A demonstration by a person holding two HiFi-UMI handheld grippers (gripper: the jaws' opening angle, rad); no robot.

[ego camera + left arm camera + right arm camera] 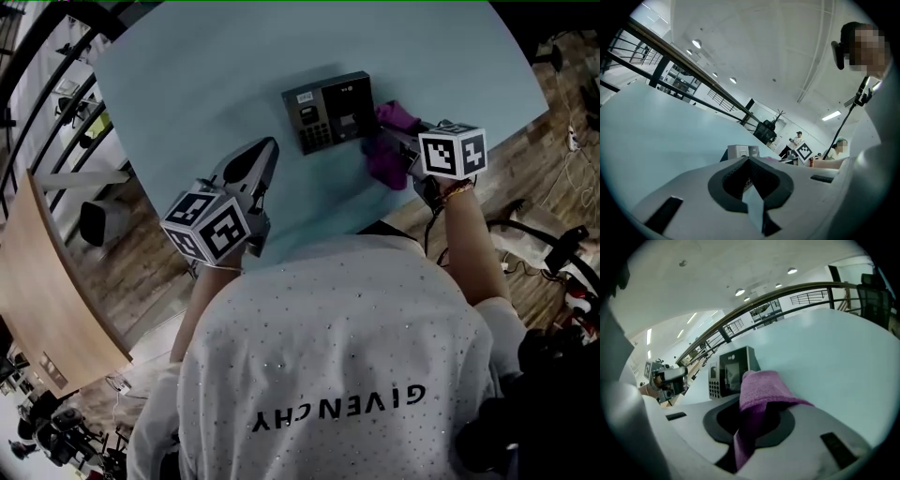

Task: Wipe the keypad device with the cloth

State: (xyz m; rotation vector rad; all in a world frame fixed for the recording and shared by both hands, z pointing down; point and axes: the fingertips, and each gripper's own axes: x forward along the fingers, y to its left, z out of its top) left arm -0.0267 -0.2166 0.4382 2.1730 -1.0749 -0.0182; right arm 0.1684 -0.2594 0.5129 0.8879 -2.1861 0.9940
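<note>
The grey keypad device (328,112) lies flat on the light blue table (187,84), with its keys at its left and a small screen beside them. My right gripper (401,142) is shut on a purple cloth (389,141), which rests against the device's right edge. In the right gripper view the cloth (761,390) bulges out of the jaws just in front of the device (731,373). My left gripper (266,152) hovers to the lower left of the device, shut and holding nothing. From the left gripper view (749,159), the device (740,151) stands just beyond the closed tips.
The table's near edge runs just in front of the person's white-shirted torso (328,356). A curved wooden bench (47,291) and black railings (37,84) stand at the left. Cables (553,253) lie on the wooden floor at the right.
</note>
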